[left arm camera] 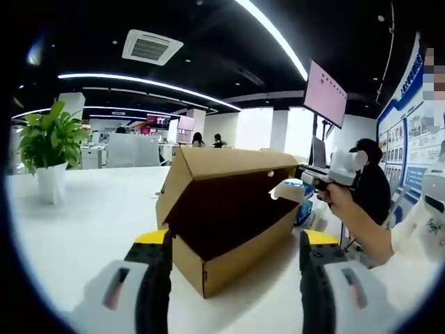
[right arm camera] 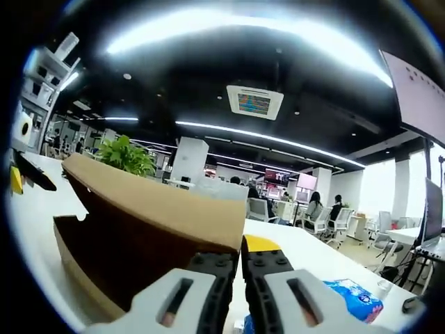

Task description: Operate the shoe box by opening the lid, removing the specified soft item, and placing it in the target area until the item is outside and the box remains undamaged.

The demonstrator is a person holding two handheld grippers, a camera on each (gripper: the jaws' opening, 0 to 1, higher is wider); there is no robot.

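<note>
The shoe box (left arm camera: pixel 229 229) sits just ahead of the wide-spread left gripper (left arm camera: pixel 236 250); the right gripper (right arm camera: pixel 241 268), jaws pinched together, grips its raised lid (right arm camera: pixel 156 202) beside a potted plant (left arm camera: pixel 49 142).

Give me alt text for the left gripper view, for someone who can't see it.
A brown cardboard shoe box sits on a white table with its lid lifted partway by the right gripper, held in a person's hand. The left gripper hovers open in front of it; a potted plant stands behind.
</note>
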